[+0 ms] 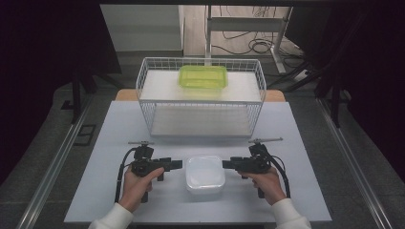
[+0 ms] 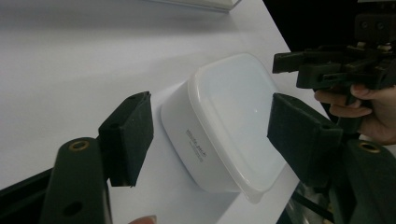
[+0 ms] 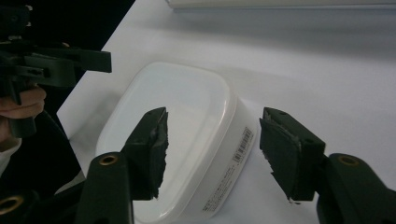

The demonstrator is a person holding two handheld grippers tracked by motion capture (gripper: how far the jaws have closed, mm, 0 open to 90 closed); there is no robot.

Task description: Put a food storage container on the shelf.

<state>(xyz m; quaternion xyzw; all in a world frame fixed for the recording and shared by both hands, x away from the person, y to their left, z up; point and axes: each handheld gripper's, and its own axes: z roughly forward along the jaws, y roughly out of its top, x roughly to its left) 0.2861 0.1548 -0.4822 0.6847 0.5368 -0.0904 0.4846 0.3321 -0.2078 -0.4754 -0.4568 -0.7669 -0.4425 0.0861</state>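
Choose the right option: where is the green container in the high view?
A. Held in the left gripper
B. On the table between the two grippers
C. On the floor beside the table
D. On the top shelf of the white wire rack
D: the green container sits on the upper shelf of the white wire rack, behind the white lidded container.

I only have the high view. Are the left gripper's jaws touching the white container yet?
Observer: No. The left gripper has its jaws open, and the white container sits ahead between them, untouched.
Operator: And the right one?
Observer: The right gripper has its jaws open too, not pressing on it.
Operator: Any markings on it?
Observer: Yes, a barcode on the side wall that faces the right gripper.
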